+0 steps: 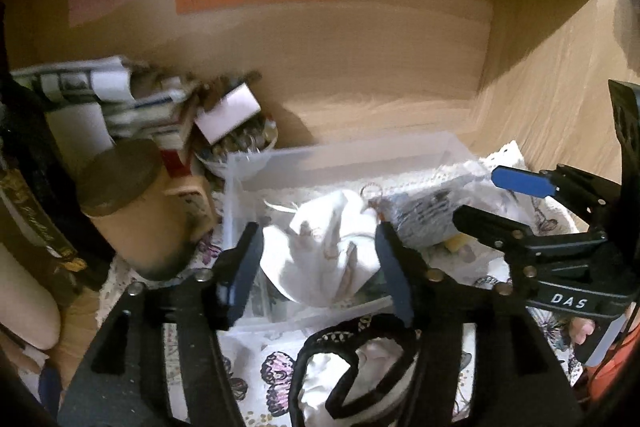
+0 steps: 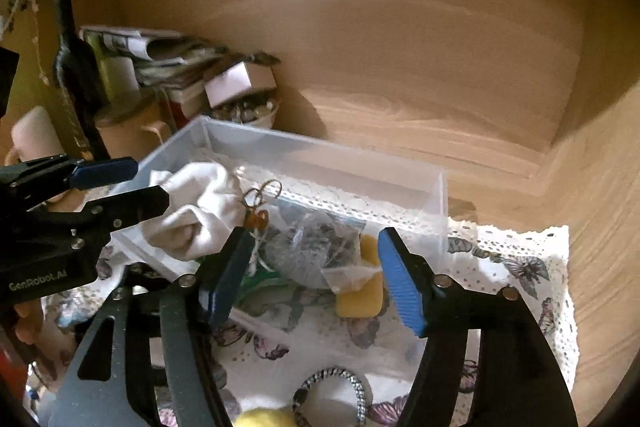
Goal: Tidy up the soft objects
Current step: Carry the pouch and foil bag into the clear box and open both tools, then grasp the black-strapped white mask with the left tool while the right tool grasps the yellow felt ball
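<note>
Crumpled white cloth [image 1: 328,251] lying inside clear plastic bin [image 2: 320,155], grey item in a clear bag [image 2: 316,247] beside it, yellow sponge [image 2: 360,295] partly underneath

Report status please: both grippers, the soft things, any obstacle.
Left gripper open above white cloth in clear bin. Right gripper open over grey bag. Yellow sponge beside bag. No obstacle visible.

Clear plastic bin [image 2: 320,163], white cloth [image 2: 200,215], wood wall [image 2: 440,67].
</note>
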Available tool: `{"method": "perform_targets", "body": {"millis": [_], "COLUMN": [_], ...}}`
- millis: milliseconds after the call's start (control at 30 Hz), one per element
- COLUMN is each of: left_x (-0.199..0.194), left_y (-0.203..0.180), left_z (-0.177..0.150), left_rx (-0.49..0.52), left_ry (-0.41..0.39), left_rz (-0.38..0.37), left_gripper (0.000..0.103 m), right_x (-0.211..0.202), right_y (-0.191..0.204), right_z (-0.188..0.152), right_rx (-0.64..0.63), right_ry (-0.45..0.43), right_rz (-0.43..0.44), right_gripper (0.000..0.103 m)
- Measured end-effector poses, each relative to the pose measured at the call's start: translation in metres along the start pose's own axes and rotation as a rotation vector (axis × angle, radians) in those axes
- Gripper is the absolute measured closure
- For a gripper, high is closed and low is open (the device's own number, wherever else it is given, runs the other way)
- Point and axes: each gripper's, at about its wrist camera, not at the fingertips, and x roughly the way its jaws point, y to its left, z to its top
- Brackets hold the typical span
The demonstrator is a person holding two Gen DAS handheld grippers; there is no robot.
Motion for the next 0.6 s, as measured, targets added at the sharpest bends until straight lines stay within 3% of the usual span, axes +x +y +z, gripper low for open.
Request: {"method": "perform_targets", "body": {"millis": [233, 367, 600], "left_x": [-0.042, -0.053, -0.039], "left_y": [0.005, 0.009, 0.015], "left_z": [-0.002, -0.011, -0.040], "left_rx": [-0.009, -0.021, -0.036], "left_ry": [-0.090, -0.085, 0.029], "left_rz": [0.024, 0.031, 0.019], "left_gripper": [0.001, 0.000, 0.000], "right_x": [-0.052, -0.074, -0.082], "right_y": [0.002, 0.005, 0.008], "right_z": [-0.002, -0.009, -0.036], "right_rx": [-0.020, -0.033, -0.034], "right_ry": [-0.116, -0.162, -0.142], "right_rz": [0.000, -0.001, 0.006], "right_gripper": [0.024, 0.020, 0.020]}}
